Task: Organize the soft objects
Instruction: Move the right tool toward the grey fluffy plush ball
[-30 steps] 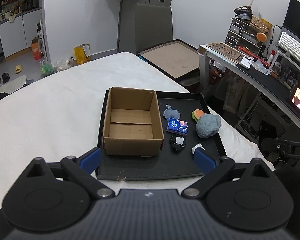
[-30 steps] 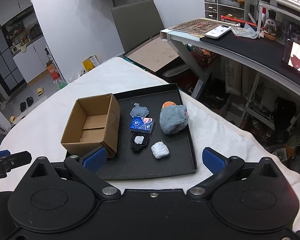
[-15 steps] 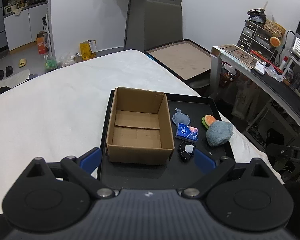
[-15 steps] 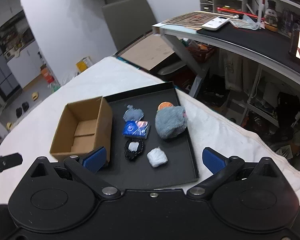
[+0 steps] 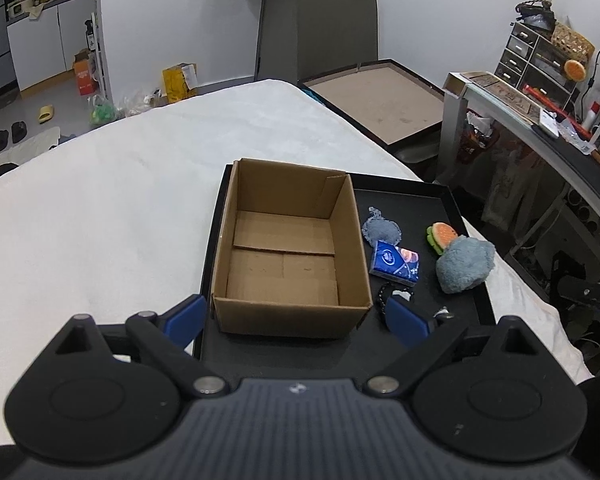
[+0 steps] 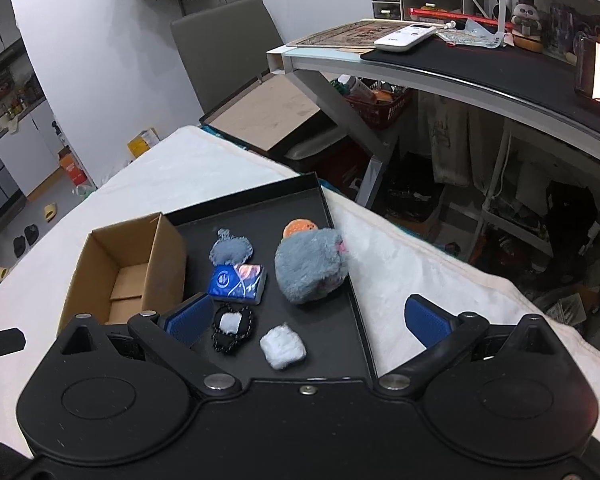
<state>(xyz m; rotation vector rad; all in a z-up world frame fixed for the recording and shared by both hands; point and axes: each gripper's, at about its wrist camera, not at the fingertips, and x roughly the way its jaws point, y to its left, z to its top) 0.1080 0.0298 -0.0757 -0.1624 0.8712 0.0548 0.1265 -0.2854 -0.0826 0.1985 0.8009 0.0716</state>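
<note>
An empty open cardboard box (image 5: pixel 288 256) (image 6: pixel 128 272) stands on the left of a black tray (image 5: pixel 412 200) (image 6: pixel 300 204). To its right lie a grey plush mouse (image 5: pixel 464 264) (image 6: pixel 312 266), a burger toy (image 5: pixel 442 234) (image 6: pixel 299 226), a small grey pouch (image 5: pixel 381 230) (image 6: pixel 231 249), a blue tissue pack (image 5: pixel 395 265) (image 6: pixel 238 282), a black-edged pad (image 6: pixel 232 328) and a white fluffy lump (image 6: pixel 282 346). My left gripper (image 5: pixel 296 316) is open above the box's near edge. My right gripper (image 6: pixel 310 320) is open above the near tray items.
The tray sits on a table under a white cloth (image 5: pixel 100 208). A grey chair (image 5: pixel 320 28) and a framed board (image 5: pixel 380 100) stand beyond it. A cluttered desk (image 6: pixel 460 68) runs along the right.
Both grippers have moved forward and lower towards the tray. The box and soft items look larger and have not moved.
</note>
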